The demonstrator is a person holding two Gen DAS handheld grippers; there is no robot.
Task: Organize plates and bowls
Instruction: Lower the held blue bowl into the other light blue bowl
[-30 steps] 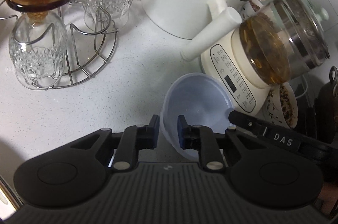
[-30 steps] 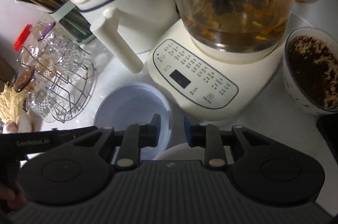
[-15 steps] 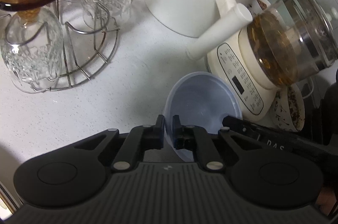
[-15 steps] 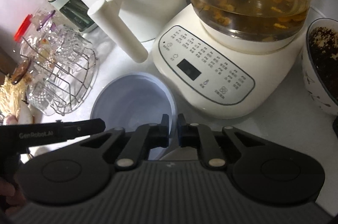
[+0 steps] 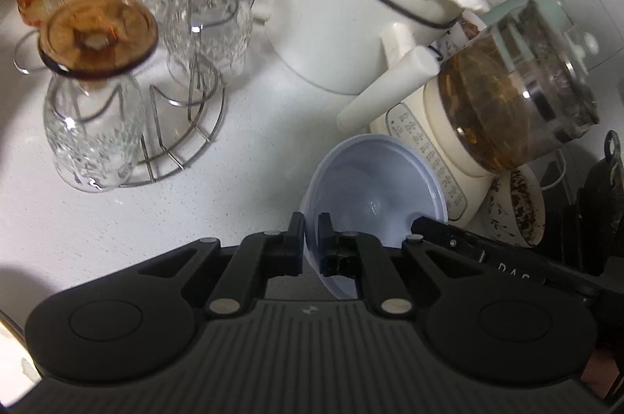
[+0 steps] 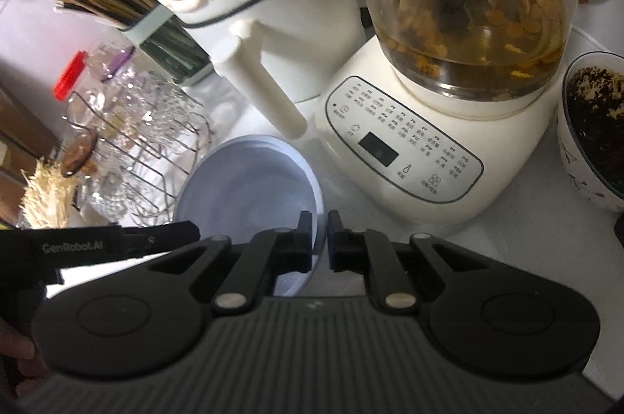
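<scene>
From my left wrist view, my left gripper (image 5: 311, 232) is closed tight on the near-left rim of the pale blue bowl (image 5: 374, 195), one pad inside the wall and one outside. The bowl sits near the middle of the white tabletop (image 5: 117, 219), just in front of the cream kettle base (image 5: 425, 156), with the wire glass rack (image 5: 183, 125) well off to the left. It looks tipped, its mouth opening up and toward the right, so I judge it is partly carried by the grip; being round, it has no long axis, only the rim plane to keep level. To do this lift well I should raise both sides evenly and keep clear of the white pot's handle (image 5: 386, 90) just beyond. From my right wrist view, my right gripper (image 6: 319, 238) is likewise pinched shut on the bowl's near-right rim (image 6: 318, 203), the thin wall running between the pads. Here the bowl (image 6: 249, 187) opens upward, its far edge close beside the kettle base (image 6: 409, 156). My left gripper's arm (image 6: 117, 242) reaches in from the left. With only 2 thin rim pinches, I think slipping is the risk, so I'd move slowly.
</scene>
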